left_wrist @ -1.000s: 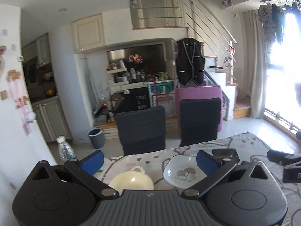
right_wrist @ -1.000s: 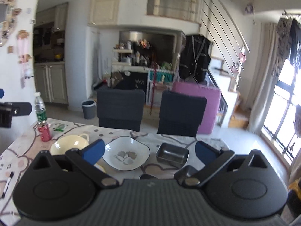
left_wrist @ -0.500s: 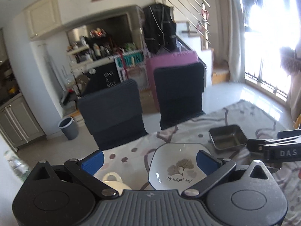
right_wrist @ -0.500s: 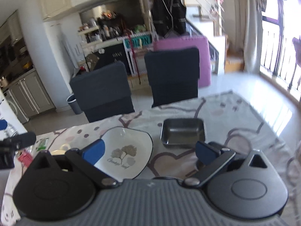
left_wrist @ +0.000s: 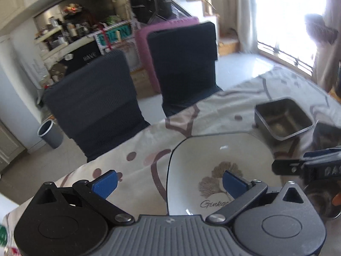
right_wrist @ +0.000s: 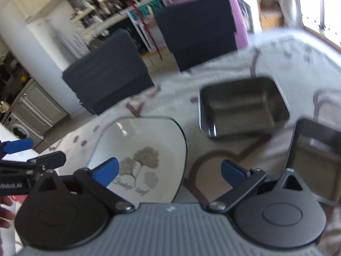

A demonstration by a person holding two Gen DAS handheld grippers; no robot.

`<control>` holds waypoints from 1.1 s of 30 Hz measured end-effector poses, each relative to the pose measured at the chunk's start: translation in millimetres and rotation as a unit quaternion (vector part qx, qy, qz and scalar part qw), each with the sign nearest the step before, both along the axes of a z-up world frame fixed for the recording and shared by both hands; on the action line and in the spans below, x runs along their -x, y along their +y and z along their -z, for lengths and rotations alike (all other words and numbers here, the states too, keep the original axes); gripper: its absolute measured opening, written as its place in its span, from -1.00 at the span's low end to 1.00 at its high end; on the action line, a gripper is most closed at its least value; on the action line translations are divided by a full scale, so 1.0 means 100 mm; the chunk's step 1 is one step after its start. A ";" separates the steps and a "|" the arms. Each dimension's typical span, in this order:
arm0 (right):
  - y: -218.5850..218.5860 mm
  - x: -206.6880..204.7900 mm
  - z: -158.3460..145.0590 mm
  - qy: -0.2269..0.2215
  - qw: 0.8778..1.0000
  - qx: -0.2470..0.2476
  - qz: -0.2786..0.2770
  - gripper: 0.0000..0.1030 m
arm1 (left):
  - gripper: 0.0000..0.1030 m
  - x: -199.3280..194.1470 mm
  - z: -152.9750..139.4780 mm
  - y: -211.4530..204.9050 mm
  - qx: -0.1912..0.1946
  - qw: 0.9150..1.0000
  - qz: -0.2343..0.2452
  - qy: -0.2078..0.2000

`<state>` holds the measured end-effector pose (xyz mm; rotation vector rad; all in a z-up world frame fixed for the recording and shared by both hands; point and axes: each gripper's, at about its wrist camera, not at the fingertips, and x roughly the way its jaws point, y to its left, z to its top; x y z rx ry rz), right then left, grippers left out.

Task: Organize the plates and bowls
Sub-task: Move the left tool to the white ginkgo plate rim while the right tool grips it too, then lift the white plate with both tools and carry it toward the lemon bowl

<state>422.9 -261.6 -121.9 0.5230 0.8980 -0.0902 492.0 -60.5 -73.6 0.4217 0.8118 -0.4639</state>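
A: Where is the plate?

B: The plate [left_wrist: 215, 170] lies flat on the table [left_wrist: 223, 108] near its front edge — white, squarish, dark-rimmed, with a leaf print and some script in the middle. Nothing lies in it.

A: And the other dishes?

B: A metal tray [right_wrist: 243, 111] sits just beside the plate's far right corner, apart from it. A second tray [right_wrist: 313, 155] lies nearer and further right, its edge cut off by the right gripper [right_wrist: 170, 171] body. Both look bare inside, though the right wrist view is blurred.

A: The jaws?

B: The left gripper [left_wrist: 170, 183] has its jaws spread wide, pinching nothing. It hangs over the plate's left rim: the right finger is above the leaf print, the left one above bare cloth. The right gripper's jaws are spread too, also with nothing between them — one finger over the plate's near part, the other over the cloth between plate and second tray.

A: Are the grippers close together?

B: Near, side by side; each shows at the edge of the other's view. Whether either touches the plate, I cannot tell.

A: Beyond the table?

B: Two dark chairs [left_wrist: 96, 111] stand at the far side, a grey bin [left_wrist: 50, 134] on the floor left of them.
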 end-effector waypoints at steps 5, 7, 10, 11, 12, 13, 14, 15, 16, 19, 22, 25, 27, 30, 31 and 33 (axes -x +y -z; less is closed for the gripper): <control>-0.02 -0.10 0.17 0.028 0.999 -0.043 0.009 1.00 | 0.84 -0.23 0.19 0.02 0.033 0.998 0.007 0.044; -0.01 -0.10 0.21 0.032 0.997 -0.063 0.002 0.77 | 0.58 -0.32 0.25 0.06 0.053 0.996 -0.005 0.076; 0.01 -0.14 0.22 0.051 0.996 -0.072 -0.001 0.22 | 0.30 -0.38 0.35 0.07 0.052 0.994 -0.021 0.094; 0.05 -0.18 0.23 0.058 0.996 -0.070 -0.003 0.03 | 0.17 -0.40 0.38 0.09 0.052 0.993 -0.024 0.099; 0.07 -0.18 0.23 0.062 0.996 -0.069 -0.007 -0.22 | 0.08 -0.42 0.42 0.09 0.051 0.993 -0.028 0.105; 0.08 -0.20 0.25 0.066 0.995 -0.069 -0.008 -0.30 | -0.14 -0.45 0.47 0.09 0.049 0.992 -0.032 0.115; 0.09 -0.22 0.27 0.069 0.996 -0.065 -0.004 -0.40 | -0.38 -0.48 0.51 0.10 0.046 0.991 -0.036 0.123; 0.10 -0.22 0.27 0.069 0.996 -0.061 0.002 -0.49 | -0.49 -0.50 0.56 0.09 0.043 0.990 -0.039 0.127; 0.11 -0.23 0.27 0.070 0.996 -0.057 0.005 -0.53 | -0.58 -0.51 0.59 0.09 0.042 0.990 -0.041 0.128; 0.09 -0.25 0.28 0.068 0.997 -0.047 0.006 -0.71 | -0.65 -0.53 0.65 0.13 0.048 0.989 -0.049 0.132; 0.03 -0.28 0.27 0.054 0.997 -0.056 0.014 -0.75 | -0.73 -0.52 0.70 0.20 0.064 0.986 -0.061 0.138; -0.03 -0.33 0.25 0.043 0.997 -0.062 0.017 -0.78 | -0.76 -0.49 0.70 0.26 0.085 0.982 -0.081 0.146; -0.03 -0.37 0.22 0.039 0.998 -0.049 0.006 -0.77 | -0.75 -0.41 0.66 0.28 0.089 0.982 -0.085 0.141; -0.02 -0.40 0.03 0.028 0.999 -0.012 -0.026 -0.76 | -0.75 -0.26 0.52 0.34 0.121 0.977 -0.098 0.143; -0.05 -0.38 -0.05 0.021 0.999 -0.006 -0.033 -0.76 | -0.75 -0.20 0.45 0.35 0.132 0.976 -0.099 0.143; -0.09 -0.30 -0.27 0.006 0.999 0.002 -0.043 -0.76 | -0.75 -0.06 0.28 0.37 0.153 0.974 -0.098 0.136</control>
